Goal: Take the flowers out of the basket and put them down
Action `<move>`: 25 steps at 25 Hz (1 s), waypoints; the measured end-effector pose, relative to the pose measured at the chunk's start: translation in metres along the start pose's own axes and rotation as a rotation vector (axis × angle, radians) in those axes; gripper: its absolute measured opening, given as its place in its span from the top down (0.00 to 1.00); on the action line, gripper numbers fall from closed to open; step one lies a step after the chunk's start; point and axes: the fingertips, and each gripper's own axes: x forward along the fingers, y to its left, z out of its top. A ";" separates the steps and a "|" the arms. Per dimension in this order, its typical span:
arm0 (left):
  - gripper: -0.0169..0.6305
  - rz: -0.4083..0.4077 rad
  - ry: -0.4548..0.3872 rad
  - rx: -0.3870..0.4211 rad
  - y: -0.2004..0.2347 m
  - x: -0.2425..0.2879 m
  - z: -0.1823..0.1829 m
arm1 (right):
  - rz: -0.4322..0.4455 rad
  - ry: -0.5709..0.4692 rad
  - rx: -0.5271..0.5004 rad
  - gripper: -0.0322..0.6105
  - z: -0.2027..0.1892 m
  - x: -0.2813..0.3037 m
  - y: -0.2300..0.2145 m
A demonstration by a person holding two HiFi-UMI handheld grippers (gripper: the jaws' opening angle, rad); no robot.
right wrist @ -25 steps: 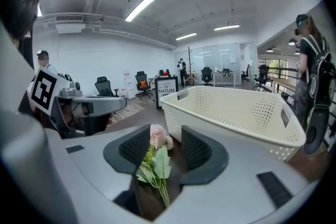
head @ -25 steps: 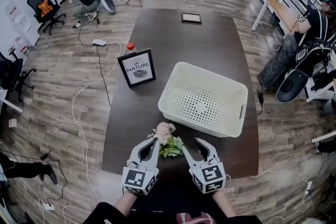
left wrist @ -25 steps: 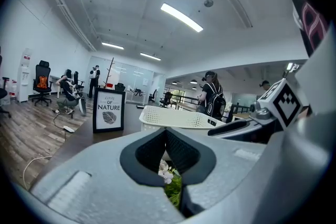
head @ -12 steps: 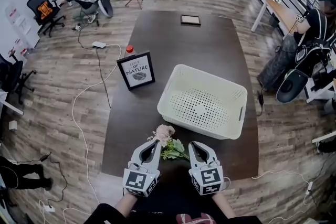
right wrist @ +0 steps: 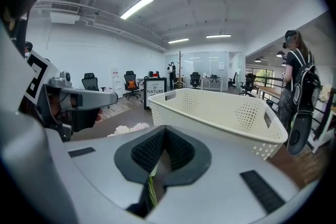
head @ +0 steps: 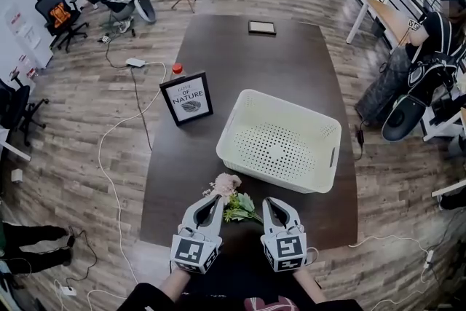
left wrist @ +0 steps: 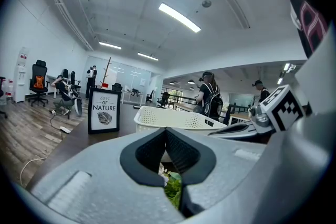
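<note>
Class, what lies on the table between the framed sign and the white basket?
Nothing: bare tabletop separates framed sign and basket in the head view.

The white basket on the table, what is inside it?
Nothing shows inside the basket: its perforated floor is bare. The flowers are outside it, before its near wall. Only the inner side of that near wall is hidden from the head view.

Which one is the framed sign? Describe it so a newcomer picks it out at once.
Start at the long dark table and find the big white perforated basket on it. Just left of the basket, near the table's left edge, is the framed sign. It alone is a propped black frame with a white face, a leaf drawing under the words LOVE OF NATURE.
</note>
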 end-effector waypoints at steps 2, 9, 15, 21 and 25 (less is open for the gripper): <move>0.96 -0.005 0.004 0.001 0.000 0.000 -0.001 | -0.002 -0.001 0.003 0.94 -0.001 0.000 0.001; 0.96 -0.001 0.020 0.007 0.001 0.000 -0.008 | -0.009 0.003 -0.004 0.94 -0.006 -0.001 0.002; 0.96 -0.007 0.015 0.002 0.000 0.001 -0.006 | -0.015 0.006 -0.013 0.94 -0.004 -0.001 0.001; 0.96 -0.014 0.025 0.009 -0.003 0.000 -0.011 | -0.003 0.022 -0.002 0.94 -0.010 -0.004 0.003; 0.96 -0.014 0.024 0.011 -0.003 0.000 -0.010 | -0.001 0.022 -0.003 0.94 -0.011 -0.004 0.003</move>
